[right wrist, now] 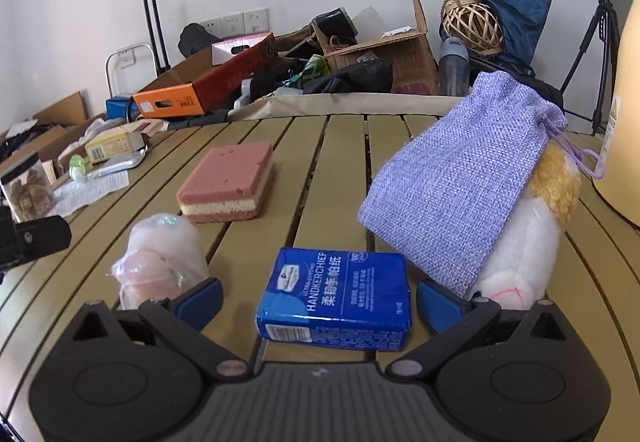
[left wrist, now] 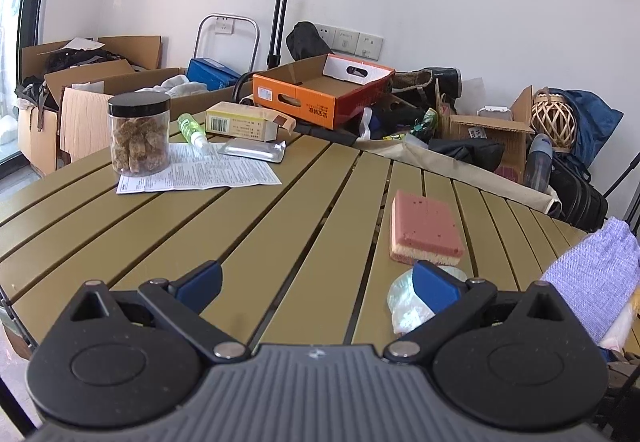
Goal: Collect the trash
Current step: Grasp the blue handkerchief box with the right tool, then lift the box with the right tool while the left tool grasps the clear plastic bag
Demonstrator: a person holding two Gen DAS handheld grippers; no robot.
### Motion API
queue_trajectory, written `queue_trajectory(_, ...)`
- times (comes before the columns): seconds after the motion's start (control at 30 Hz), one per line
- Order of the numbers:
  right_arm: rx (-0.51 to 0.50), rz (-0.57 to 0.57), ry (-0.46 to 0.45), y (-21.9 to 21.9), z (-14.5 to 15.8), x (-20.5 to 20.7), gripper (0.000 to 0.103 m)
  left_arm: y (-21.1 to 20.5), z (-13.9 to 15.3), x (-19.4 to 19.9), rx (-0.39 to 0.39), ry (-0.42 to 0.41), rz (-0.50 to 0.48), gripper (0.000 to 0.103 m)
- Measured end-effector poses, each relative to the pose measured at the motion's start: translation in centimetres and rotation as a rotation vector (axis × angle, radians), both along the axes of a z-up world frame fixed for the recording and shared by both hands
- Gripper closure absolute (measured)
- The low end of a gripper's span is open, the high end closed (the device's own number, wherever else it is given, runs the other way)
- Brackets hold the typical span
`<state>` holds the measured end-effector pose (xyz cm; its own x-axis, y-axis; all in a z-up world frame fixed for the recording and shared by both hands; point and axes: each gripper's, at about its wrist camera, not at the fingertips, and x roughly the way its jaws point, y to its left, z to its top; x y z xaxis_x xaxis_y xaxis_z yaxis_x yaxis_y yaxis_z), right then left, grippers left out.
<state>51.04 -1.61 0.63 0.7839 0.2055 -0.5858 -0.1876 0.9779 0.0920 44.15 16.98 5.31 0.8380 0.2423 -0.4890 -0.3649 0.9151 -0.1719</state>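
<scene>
Both grippers hover low over the slatted desk [left wrist: 280,202] with their fingers spread wide apart and nothing between the pads.

The likeliest piece of trash is the crumpled clear plastic wrapper [right wrist: 160,258], lying near the front edge of the desk. In the right wrist view it sits just to the left of the right gripper [right wrist: 320,298], beside the left fingertip, and in front of the pink sponge [right wrist: 228,182]. In the left wrist view the same wrapper [left wrist: 404,302] shows partly behind the right fingertip of the left gripper [left wrist: 318,282], so it lies between the two grippers, a little off-centre from each. It looks roughly upright and bunched, with no clear long axis, though the fisheye edge makes its shape hard to judge.

Directly between the right gripper's fingers is a blue handkerchief tissue pack [right wrist: 336,298], its long side running across the opening; whether it counts as trash I cannot tell. A purple cloth pouch [right wrist: 456,186] leans on a plush toy [right wrist: 528,242] to the right.

Either gripper would need a short sideways shift to centre on the wrapper; the left one seems slightly nearer.
</scene>
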Motion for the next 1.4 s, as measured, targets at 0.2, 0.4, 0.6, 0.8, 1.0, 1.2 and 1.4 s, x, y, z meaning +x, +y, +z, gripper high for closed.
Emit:
queue_trajectory(0.2,-0.01,0.005,0.004,0.2,-0.1,0.0,0.009,-0.2,-0.1,-0.1,0.005,0.007,-0.007,0.0)
queue_trajectory(0.4,-0.014,0.022,0.017,0.4,-0.3,0.0,0.029,-0.2,-0.1,-0.2,0.006,0.006,-0.007,0.0)
queue_trajectory(0.6,0.007,0.033,0.012,0.2,-0.3,-0.1,0.03,-0.3,-0.1,-0.3,0.005,0.007,-0.008,0.0)
queue_trajectory(0.8,0.032,0.055,-0.013,-0.3,0.0,-0.8,0.03,-0.5,-0.1,-0.3,-0.001,0.005,-0.008,0.0)
queue_trajectory(1.0,0.048,0.078,-0.063,-1.0,1.1,-2.2,0.03,-0.6,-0.1,-0.2,-0.01,0.003,-0.005,0.0)
queue_trajectory(1.2,0.07,0.072,-0.113,-2.3,2.6,-3.4,0.03,-0.6,0.2,0.0,-0.033,-0.001,0.006,0.0)
queue_trajectory(1.4,0.072,0.053,-0.169,-4.1,4.0,-4.7,0.03,-1.5,0.3,0.7,-0.031,0.019,0.015,0.0)
